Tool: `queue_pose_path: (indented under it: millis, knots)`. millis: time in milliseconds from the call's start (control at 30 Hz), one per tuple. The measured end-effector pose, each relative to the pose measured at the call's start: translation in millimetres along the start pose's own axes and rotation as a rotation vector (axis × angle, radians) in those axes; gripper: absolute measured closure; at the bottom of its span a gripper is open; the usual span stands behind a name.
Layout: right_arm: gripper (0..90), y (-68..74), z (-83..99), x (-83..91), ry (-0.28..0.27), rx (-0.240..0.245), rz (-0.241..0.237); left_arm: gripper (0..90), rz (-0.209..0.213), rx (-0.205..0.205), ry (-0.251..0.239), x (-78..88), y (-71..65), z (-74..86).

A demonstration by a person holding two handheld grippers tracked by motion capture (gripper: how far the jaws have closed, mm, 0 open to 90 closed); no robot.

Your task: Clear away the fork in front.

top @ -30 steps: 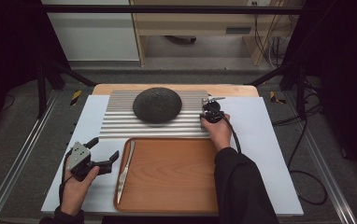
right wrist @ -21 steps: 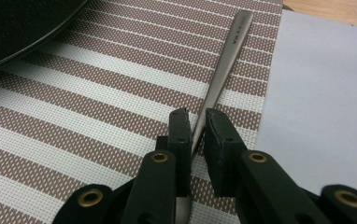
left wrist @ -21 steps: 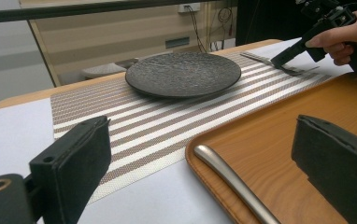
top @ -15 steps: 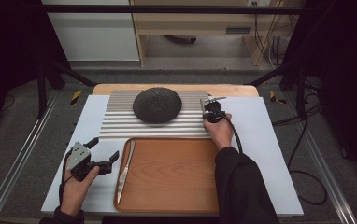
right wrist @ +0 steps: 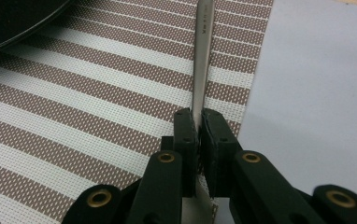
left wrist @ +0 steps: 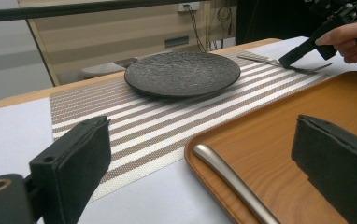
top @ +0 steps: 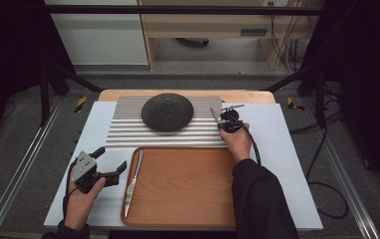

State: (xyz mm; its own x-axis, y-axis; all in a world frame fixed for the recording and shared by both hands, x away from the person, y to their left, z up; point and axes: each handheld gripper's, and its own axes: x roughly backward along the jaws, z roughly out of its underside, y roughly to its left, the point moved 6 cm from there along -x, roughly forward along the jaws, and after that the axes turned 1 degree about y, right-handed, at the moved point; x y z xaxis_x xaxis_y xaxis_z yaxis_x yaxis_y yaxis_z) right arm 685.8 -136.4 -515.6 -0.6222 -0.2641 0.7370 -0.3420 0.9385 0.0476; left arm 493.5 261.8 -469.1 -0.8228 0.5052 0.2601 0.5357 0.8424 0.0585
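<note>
One fork [right wrist: 202,56] lies on the single striped mat [top: 128,132] right of the one dark plate [top: 167,111] at frame centre, and the right gripper [right wrist: 198,135] has just been closing and is now clamped on its handle. The left gripper [top: 112,160] stands apart at lower left beside one wooden tray [top: 188,189] holding one knife [top: 133,174].

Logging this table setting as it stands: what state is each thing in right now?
Right gripper: shut on the fork.
Fork: flat on the striped placemat, right of the plate.
Left gripper: open, holding nothing.
Plate: on the placemat, nothing on it.
Knife: lying in the wooden tray, at its left edge.
</note>
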Motion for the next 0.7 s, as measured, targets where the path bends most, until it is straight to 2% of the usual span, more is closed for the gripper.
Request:
queue_pose_path:
  millis: [300,500,700]
  knots:
    - [84.7,0.0,0.7,0.4,-0.005,0.002,0.003,5.0,-0.003,-0.004,0.003,-0.1,-0.1,0.2]
    - [81.4,-0.4,0.0,-0.4,-0.009,0.007,0.004,5.0,0.003,0.001,0.002,-0.3,-0.7,0.1]
    - [81.1,-1.5,-1.2,-2.3,-0.021,-0.005,0.006,5.0,0.002,-0.002,0.003,-0.6,-0.9,0.3]
